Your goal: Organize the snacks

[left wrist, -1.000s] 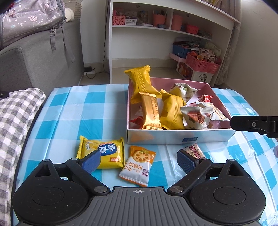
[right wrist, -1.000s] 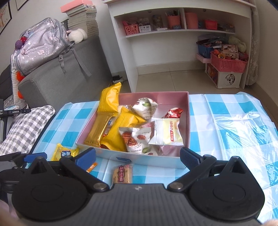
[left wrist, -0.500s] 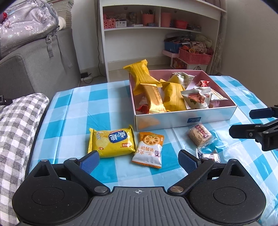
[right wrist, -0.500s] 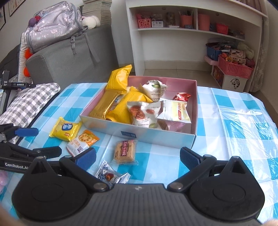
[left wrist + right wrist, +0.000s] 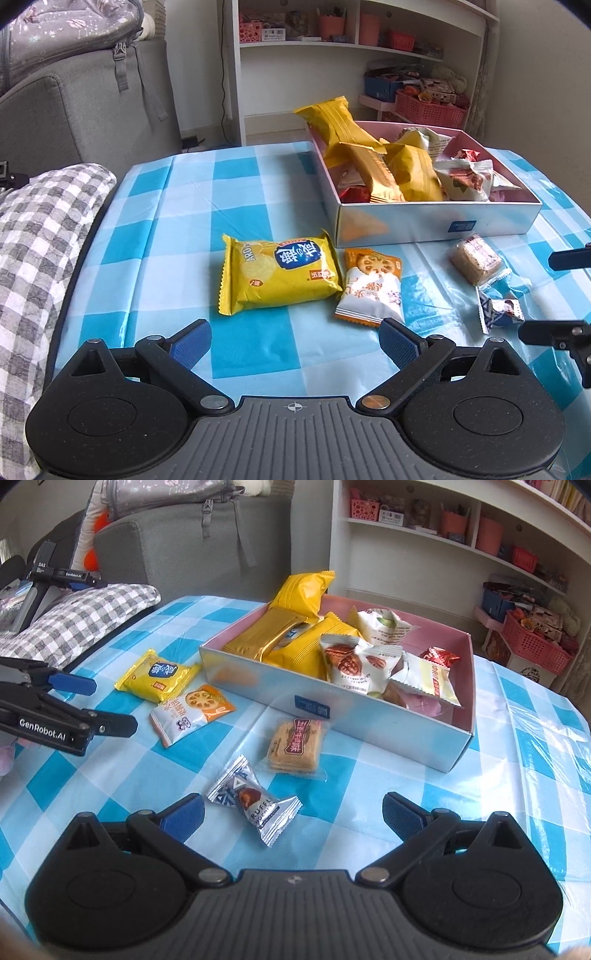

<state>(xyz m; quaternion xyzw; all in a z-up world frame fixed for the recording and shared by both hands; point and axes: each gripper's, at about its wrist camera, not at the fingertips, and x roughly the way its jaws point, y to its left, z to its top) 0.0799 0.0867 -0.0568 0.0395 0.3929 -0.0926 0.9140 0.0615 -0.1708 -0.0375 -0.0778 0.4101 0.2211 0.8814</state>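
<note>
Just beyond the wide-open, empty fingers of the right gripper point(image 5: 291, 814): small silver foil-wrapped truffle candy point(image 5: 255, 800), long axis slanting far-left to near-right; left gripper point(image 5: 295, 341), likewise spread and empty, farther off.

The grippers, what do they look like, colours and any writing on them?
Both are matt black linkage frames with two round discs, a ribbed grey centre plate and silver pivot pins. The fingers carry blue ribbed pads. The left gripper bears white "GenRobot.AI" lettering on its side.
</note>
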